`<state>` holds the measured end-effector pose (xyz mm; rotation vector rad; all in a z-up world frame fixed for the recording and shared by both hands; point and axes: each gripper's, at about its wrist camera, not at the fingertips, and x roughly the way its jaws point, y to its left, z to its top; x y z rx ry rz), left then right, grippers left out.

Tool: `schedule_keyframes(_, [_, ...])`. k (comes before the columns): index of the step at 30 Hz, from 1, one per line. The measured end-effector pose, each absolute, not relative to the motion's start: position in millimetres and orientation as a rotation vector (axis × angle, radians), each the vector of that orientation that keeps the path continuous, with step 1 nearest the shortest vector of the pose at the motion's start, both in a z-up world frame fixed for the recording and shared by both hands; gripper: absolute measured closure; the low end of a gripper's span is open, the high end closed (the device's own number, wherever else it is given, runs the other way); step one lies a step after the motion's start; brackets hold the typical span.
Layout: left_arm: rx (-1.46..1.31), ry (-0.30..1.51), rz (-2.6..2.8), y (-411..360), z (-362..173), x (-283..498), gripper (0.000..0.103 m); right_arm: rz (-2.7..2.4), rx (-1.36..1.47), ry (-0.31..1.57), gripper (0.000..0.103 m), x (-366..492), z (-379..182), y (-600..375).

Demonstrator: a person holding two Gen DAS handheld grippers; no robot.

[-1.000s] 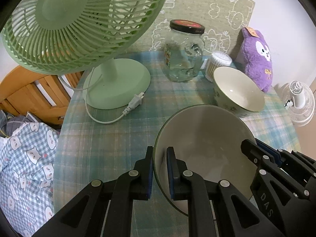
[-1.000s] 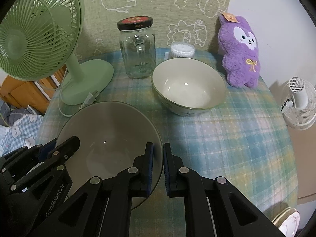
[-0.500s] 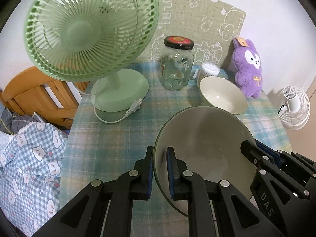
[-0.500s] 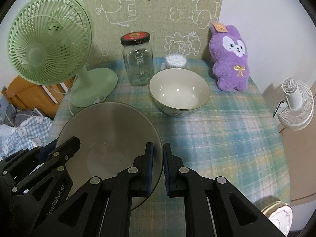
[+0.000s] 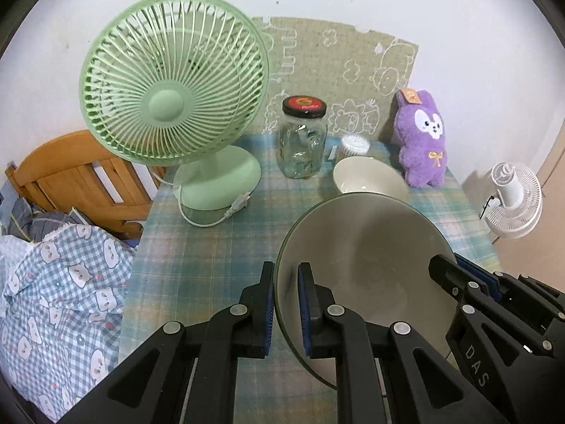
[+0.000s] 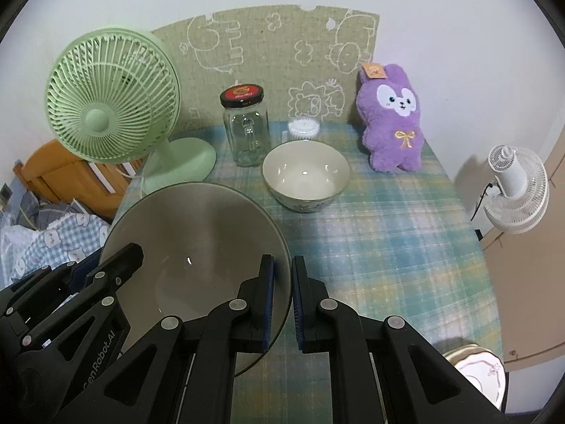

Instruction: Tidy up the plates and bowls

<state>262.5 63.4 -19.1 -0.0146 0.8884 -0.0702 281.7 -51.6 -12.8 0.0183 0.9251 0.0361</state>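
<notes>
1. Two grippers of mine hold one thing between them: the large grey bowl (image 5: 363,265), its rim pinched on opposite sides.
2. My left gripper (image 5: 285,304) is closed down on the bowl's left rim, one blue pad outside the wall and one inside.
3. My right gripper (image 6: 280,300) is closed the same way on the right rim, thin wall between the pads.
4. The grey bowl sits tilted in my grip, over the near part of the plaid tablecloth (image 6: 388,240); whether it clears the cloth I cannot tell.
5. Just beyond it stands the cream bowl (image 6: 305,176), upright on the cloth and apart from the grey one.
6. Behind the cream bowl are a glass jar (image 6: 245,134) with a dark lid and a small tub of cotton swabs (image 6: 303,129).
7. A green desk fan (image 5: 173,81) stands at the table's far left, its plug (image 5: 238,205) lying loose on the cloth.
8. A purple plush rabbit (image 6: 392,120) leans at the far right by the wall.
9. Off the table's right side stands a white fan (image 6: 515,187); a patterned plate (image 6: 483,374) shows low at the near right corner.
</notes>
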Motion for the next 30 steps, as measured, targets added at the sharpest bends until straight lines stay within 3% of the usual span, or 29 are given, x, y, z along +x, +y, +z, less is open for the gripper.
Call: schedule_keyframes(30, [-0.037, 0.809, -0.024, 33.0, 22.2, 177.1, 0.094, 0.084, 0.022, 0.861, 0.09, 196.5, 29.5, -87.2])
